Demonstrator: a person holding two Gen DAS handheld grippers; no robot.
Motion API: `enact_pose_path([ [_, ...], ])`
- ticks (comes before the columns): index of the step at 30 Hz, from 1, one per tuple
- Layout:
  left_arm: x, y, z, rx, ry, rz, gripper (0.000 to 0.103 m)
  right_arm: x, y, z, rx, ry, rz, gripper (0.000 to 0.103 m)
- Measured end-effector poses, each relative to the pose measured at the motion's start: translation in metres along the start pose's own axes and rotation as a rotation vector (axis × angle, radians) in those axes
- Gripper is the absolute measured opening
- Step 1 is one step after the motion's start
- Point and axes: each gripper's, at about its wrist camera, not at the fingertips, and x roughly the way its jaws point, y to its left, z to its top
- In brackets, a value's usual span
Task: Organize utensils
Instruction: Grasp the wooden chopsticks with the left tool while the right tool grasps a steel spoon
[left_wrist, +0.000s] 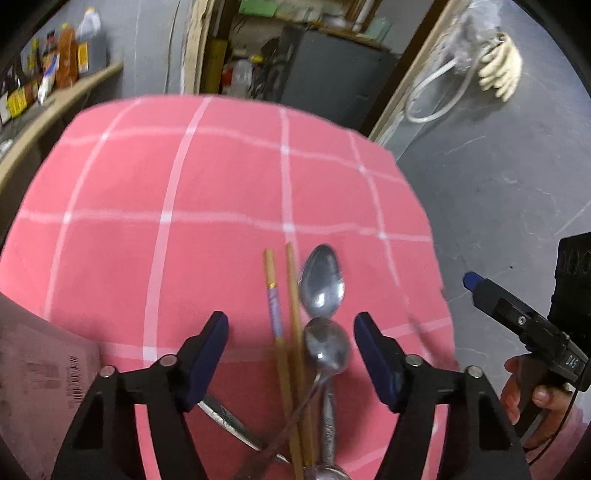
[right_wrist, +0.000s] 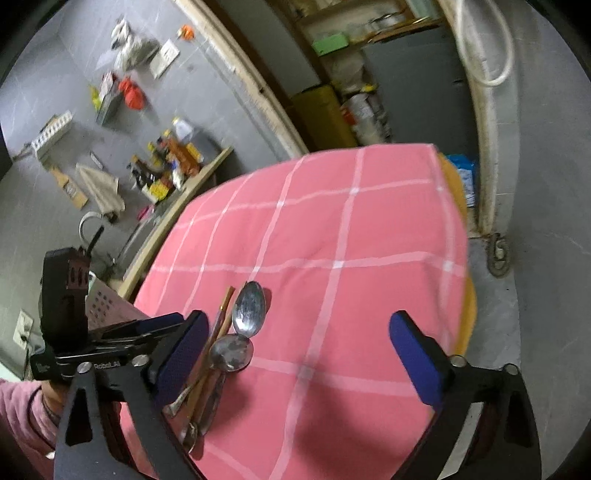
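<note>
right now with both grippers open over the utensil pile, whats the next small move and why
Probably lower the left gripper and close on the chopsticks. Its jaws are open and already straddle the pile, where chopsticks and spoons lie crossed on the pink cloth. The right gripper sits off to the side.

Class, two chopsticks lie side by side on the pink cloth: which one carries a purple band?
The left chopstick, farther from the spoons: it has a purple band midway. The right chopstick, beside the spoon bowls, is plain.

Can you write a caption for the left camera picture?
Open left gripper hovers over spoons and chopsticks piled on a pink checked tablecloth.
</note>
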Motion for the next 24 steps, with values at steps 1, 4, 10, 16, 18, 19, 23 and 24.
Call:
enact_pose_path([
  [1, 0.005, 0.003, 0.0, -0.01, 0.019, -0.001, 0.061, 0.008, 0.002, 0.0, -0.012, 0.019, 0.004, 0.081],
  [4, 0.015, 0.007, -0.002, -0.028, 0.054, -0.005, 0.051, 0.027, 0.009, 0.001, -0.045, 0.061, 0.014, 0.072],
  [10, 0.025, 0.011, -0.001, -0.054, 0.078, -0.032, 0.038, 0.059, 0.025, 0.006, -0.113, 0.129, 0.024, 0.05],
  [16, 0.028, 0.013, 0.004, -0.051, 0.104, -0.039, 0.034, 0.073, 0.035, 0.011, -0.161, 0.163, 0.018, 0.042],
  [18, 0.029, 0.01, 0.007, -0.033, 0.117, -0.037, 0.034, 0.076, 0.036, 0.012, -0.176, 0.172, 0.019, 0.042],
  [19, 0.032, 0.009, 0.011, -0.027, 0.121, -0.034, 0.034, 0.077, 0.037, 0.014, -0.184, 0.174, 0.022, 0.041],
  [23, 0.034, 0.004, 0.013, 0.002, 0.132, -0.02, 0.034, 0.084, 0.041, 0.021, -0.211, 0.198, 0.061, 0.03],
  [24, 0.034, 0.003, 0.012, 0.011, 0.131, -0.016, 0.034, 0.086, 0.042, 0.022, -0.215, 0.207, 0.081, 0.028],
])
